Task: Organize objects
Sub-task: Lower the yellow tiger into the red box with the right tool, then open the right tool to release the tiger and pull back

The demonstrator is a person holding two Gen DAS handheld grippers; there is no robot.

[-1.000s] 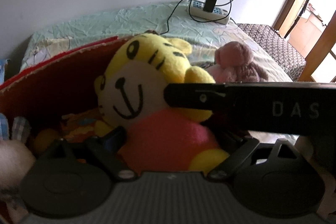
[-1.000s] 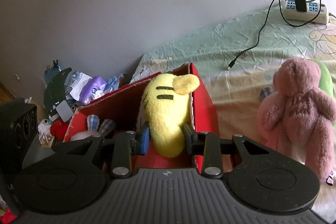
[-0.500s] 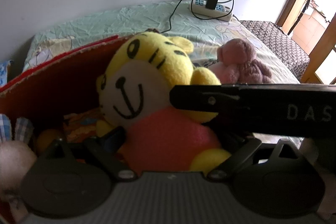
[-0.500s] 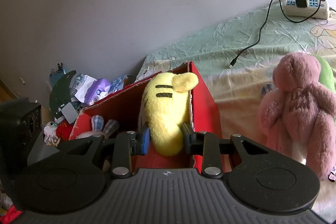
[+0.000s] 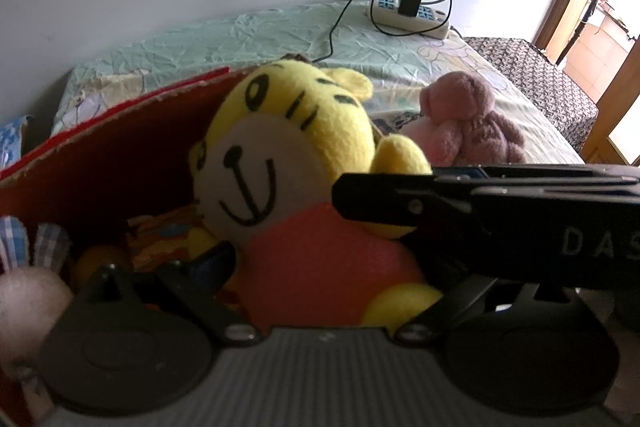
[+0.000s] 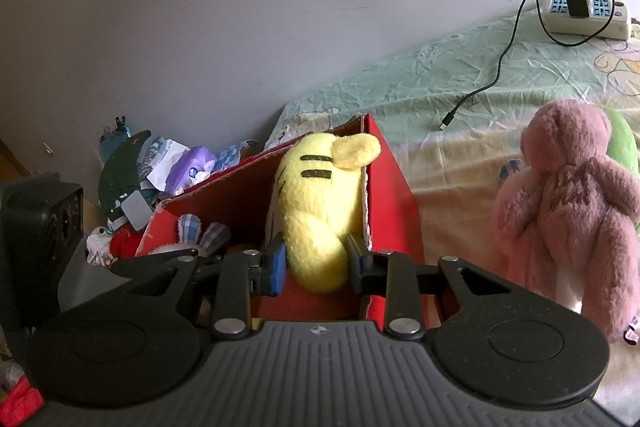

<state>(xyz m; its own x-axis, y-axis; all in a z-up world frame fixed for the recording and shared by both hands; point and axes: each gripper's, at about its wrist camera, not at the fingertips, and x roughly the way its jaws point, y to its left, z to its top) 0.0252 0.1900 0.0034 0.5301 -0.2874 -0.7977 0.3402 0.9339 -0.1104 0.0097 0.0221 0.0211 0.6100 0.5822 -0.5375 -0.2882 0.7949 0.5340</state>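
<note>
A yellow tiger plush (image 5: pixel 296 163) with a pink body sits in the red cardboard box (image 5: pixel 100 155), at its right end. My left gripper (image 5: pixel 320 267) is around the plush's body, its fingers wide apart. My right gripper (image 6: pixel 316 261) stands around the plush's yellow arm (image 6: pixel 316 239), its pads close on either side. The right gripper's black body also shows in the left wrist view (image 5: pixel 500 223), crossing in front of the plush. The box also shows in the right wrist view (image 6: pixel 392 195).
A pink plush bear (image 6: pixel 568 211) lies on the bed right of the box, with a green plush (image 6: pixel 624 147) behind it. A power strip (image 6: pixel 584 15) with charger and cable lies near the wall. A checked-ear bunny plush (image 6: pixel 200 235) is in the box. Clutter (image 6: pixel 160 171) lies left of the bed.
Both cameras have pulled back and up slightly. The right gripper's jaws have opened a little around the yellow arm. The plush stays in the box.
</note>
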